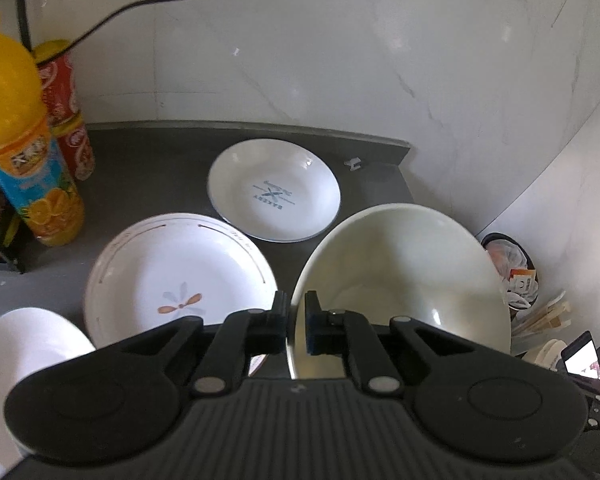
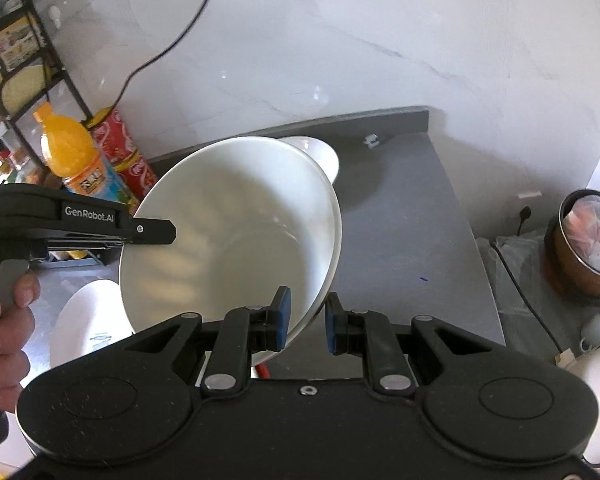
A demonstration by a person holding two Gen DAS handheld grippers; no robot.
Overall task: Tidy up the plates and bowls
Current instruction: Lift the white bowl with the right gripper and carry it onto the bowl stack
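Your left gripper (image 1: 297,322) and right gripper (image 2: 307,322) both point steeply downward with jaws nearly closed, each clamped on something thin, your left hand (image 2: 2,320) squeezing its trigger.

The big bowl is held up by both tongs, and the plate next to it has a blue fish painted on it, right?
Not a fish. In the left wrist view the plate shows an orange and grey-blue flower. Both tongs, left and right, do hold the big bowl.
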